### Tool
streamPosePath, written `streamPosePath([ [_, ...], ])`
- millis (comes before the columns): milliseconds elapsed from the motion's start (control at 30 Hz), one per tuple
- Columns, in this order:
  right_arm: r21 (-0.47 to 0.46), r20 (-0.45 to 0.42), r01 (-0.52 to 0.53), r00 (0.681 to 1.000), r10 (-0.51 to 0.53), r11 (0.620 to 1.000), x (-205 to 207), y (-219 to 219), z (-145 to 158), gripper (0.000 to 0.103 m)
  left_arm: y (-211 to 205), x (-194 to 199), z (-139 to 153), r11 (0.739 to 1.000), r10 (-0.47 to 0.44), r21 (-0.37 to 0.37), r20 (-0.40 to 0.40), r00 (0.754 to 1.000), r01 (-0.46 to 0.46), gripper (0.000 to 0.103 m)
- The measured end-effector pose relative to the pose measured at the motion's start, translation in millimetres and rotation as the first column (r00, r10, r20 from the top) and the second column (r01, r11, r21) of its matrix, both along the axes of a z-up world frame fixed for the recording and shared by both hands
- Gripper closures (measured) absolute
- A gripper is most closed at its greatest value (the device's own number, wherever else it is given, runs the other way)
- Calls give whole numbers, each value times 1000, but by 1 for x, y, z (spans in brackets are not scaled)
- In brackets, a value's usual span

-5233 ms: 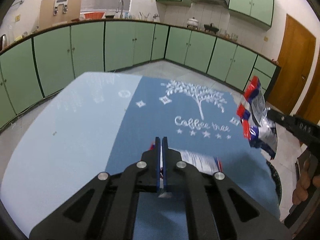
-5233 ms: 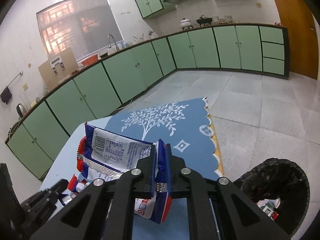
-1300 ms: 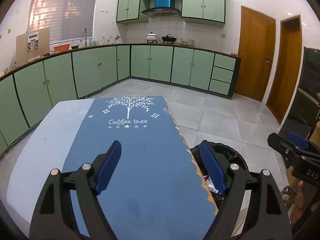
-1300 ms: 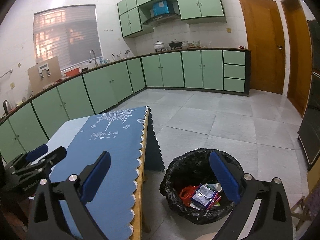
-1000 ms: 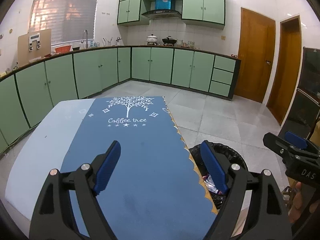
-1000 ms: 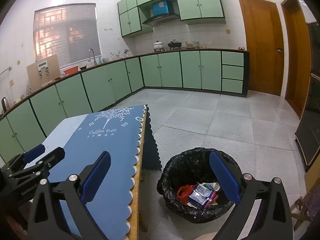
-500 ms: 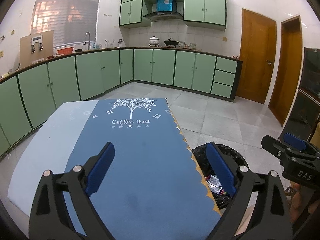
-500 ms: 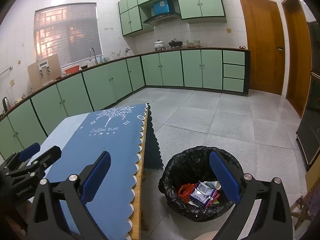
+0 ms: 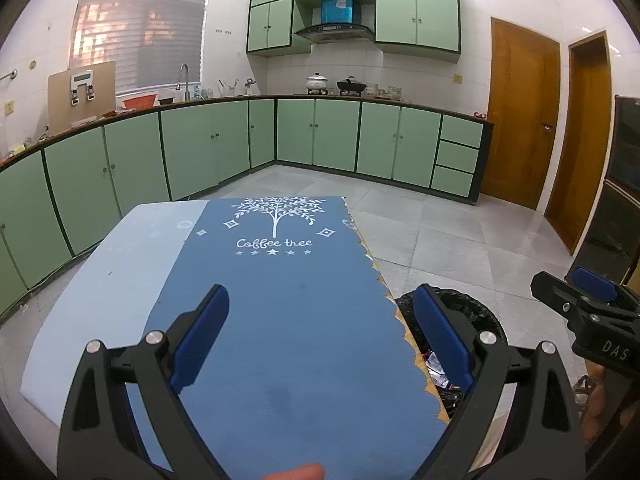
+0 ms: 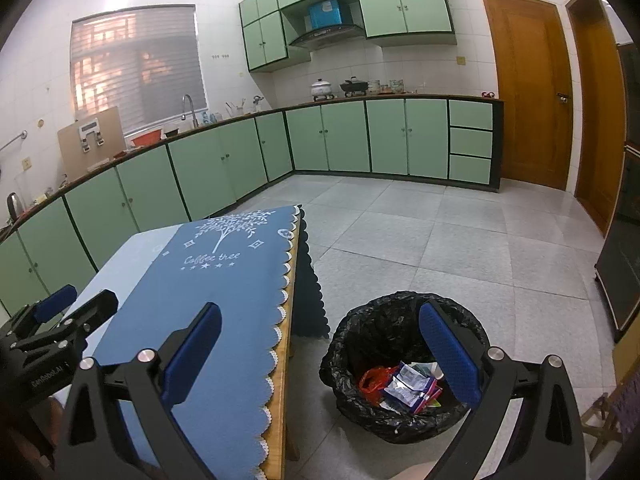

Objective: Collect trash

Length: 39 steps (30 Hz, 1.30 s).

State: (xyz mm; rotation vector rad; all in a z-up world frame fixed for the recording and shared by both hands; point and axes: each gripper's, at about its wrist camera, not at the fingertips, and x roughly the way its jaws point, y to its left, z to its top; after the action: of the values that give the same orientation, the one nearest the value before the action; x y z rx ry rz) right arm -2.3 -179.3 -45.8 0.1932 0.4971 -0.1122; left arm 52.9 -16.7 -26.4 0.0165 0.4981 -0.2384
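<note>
**Both claws empty; wrappers in the bin**

My left claw (image 9: 320,336) hovers over the blue patterned tablecloth (image 9: 288,320) on the worktop, blue pads spread wide with nothing between them; its jaws have just been opening further. My right claw (image 10: 318,352) is likewise spread wide and empty, one pad over the scalloped cloth edge, the other over the bin.

The round bin lined with a black plastic bag (image 10: 384,320) stands on the grey tiled floor (image 10: 460,240), just beside the worktop's right edge. Inside it lie the crumpled snack wrappers (image 10: 404,386): red, white and silver foil pieces, piled toward the near side.

The cloth surface shows only its white tree print and the words "Coffee tree". A paler blue band of cloth (image 9: 108,280) runs along its left side.

From the left view, the right claw (image 9: 576,300) sits at the frame's right edge, beyond the bin (image 9: 476,312).

Pale green cabinets (image 9: 200,144) line the far walls.
</note>
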Motion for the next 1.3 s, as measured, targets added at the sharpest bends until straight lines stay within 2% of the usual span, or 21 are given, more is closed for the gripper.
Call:
streamPosePath([
  [1300,-7,8,-11,1000,11,1000,2,-2,-1,6,-2,-4,1,1000,19,19,15,1000,-20,12],
])
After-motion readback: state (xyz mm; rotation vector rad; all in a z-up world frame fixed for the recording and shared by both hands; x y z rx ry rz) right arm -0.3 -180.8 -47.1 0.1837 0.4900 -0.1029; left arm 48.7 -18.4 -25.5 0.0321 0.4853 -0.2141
